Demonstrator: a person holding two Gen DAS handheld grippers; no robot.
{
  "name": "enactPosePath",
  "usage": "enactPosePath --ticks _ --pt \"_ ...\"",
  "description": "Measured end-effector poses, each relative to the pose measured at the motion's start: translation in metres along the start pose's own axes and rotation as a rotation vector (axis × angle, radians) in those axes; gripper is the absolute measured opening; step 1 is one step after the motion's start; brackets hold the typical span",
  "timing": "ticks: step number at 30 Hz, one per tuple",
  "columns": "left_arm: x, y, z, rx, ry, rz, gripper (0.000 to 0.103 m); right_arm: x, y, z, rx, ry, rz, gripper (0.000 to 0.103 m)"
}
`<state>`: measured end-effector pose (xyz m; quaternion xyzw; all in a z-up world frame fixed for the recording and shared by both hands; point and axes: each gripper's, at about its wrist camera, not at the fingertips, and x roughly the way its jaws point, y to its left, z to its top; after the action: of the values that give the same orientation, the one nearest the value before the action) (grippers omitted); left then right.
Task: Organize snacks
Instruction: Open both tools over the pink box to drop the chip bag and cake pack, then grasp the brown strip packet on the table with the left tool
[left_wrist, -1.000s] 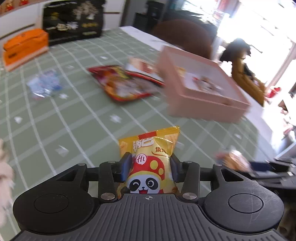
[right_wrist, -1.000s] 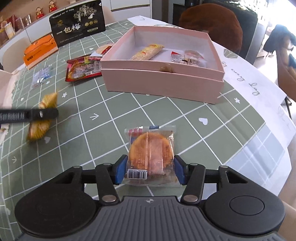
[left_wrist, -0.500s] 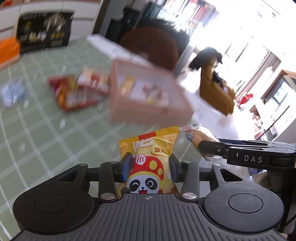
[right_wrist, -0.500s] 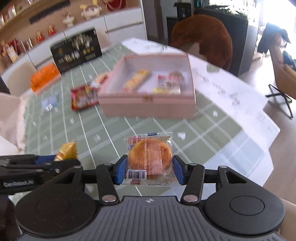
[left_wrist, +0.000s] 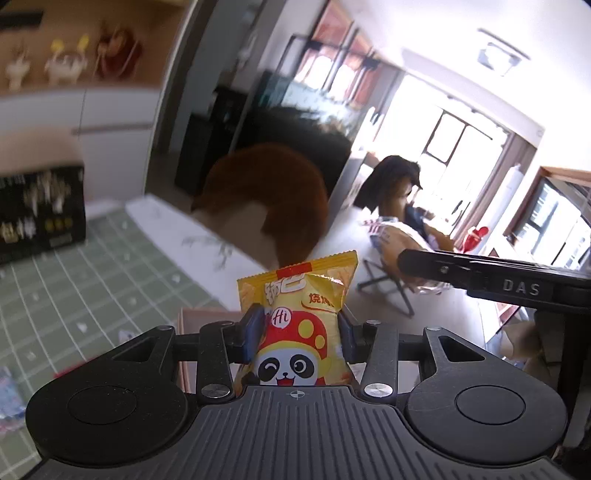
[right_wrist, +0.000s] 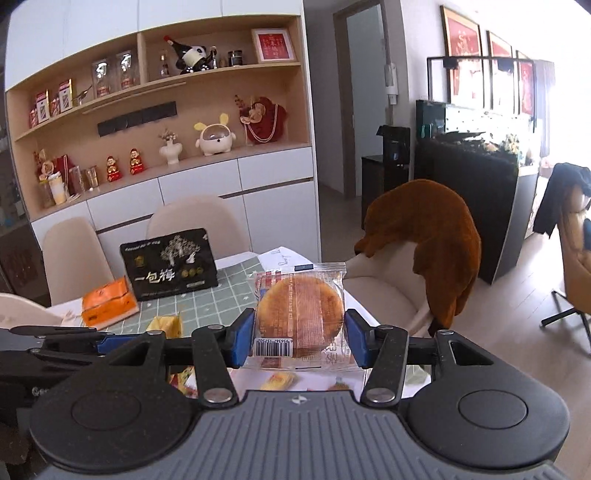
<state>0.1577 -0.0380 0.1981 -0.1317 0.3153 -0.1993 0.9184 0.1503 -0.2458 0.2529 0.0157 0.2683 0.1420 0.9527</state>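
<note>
Green grid-cloth bench (right_wrist: 207, 306) below both tools, left gripper (left_wrist: 297, 332) fingers clamped on yellow panda snack bag (left_wrist: 299, 325) held aloft, right gripper (right_wrist: 300, 338) fingers clamped on clear-wrapped round cake (right_wrist: 300, 317), pink box (left_wrist: 199, 319) beneath, black gift bag (right_wrist: 170, 264) and orange pack (right_wrist: 109, 306) at far edge.

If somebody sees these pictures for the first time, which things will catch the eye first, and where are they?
First, the yellow panda snack bag, clamped upright in the left gripper in the left wrist view. Next, the round cake in clear wrap, pinched in the right gripper. Behind it, the black gift box stands on the green checked table.
</note>
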Motion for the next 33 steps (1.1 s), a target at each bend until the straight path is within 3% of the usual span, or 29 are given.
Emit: enactPosePath --ticks 3,8,11,14,16,18,21,23,27,30,33 --pt "0.045 0.022 -0.017 -0.061 0.088 -0.008 0.047 0.040 -0.014 -0.014 0.032 0.043 -0.013 0.052" --pt "0.107 0.057 -0.053 -0.128 0.231 -0.025 0.045 0.123 -0.033 -0.062 0.147 0.239 -0.017 0.052" --pt "0.102 0.076 -0.056 -0.138 0.200 -0.035 0.045 0.160 -0.031 -0.084 0.171 0.354 -0.018 0.054" --pt "0.080 0.106 -0.048 -0.175 0.140 -0.022 0.045 0.177 -0.024 -0.098 0.161 0.393 -0.042 0.061" --pt "0.059 0.135 -0.041 -0.193 0.057 0.069 0.046 0.186 -0.014 -0.099 0.135 0.395 -0.054 0.063" --pt "0.038 0.173 -0.037 -0.217 -0.004 0.227 0.046 0.189 -0.006 -0.093 0.099 0.390 -0.050 0.064" --pt "0.022 0.233 -0.045 -0.230 0.018 0.498 0.046 0.191 0.017 -0.077 0.025 0.373 -0.035 0.067" --pt "0.010 0.266 -0.057 -0.281 0.027 0.623 0.045 0.192 0.039 -0.065 -0.027 0.367 -0.006 0.073" --pt "-0.006 0.307 -0.073 -0.417 0.002 0.692 0.045 0.207 0.099 -0.043 -0.150 0.397 0.088 0.077" --pt "0.000 0.309 -0.074 -0.400 0.013 0.673 0.046 0.239 0.138 -0.029 -0.171 0.446 0.131 0.079" --pt "0.007 0.303 -0.073 -0.359 0.049 0.671 0.046 0.292 0.159 -0.027 -0.136 0.535 0.112 0.079"
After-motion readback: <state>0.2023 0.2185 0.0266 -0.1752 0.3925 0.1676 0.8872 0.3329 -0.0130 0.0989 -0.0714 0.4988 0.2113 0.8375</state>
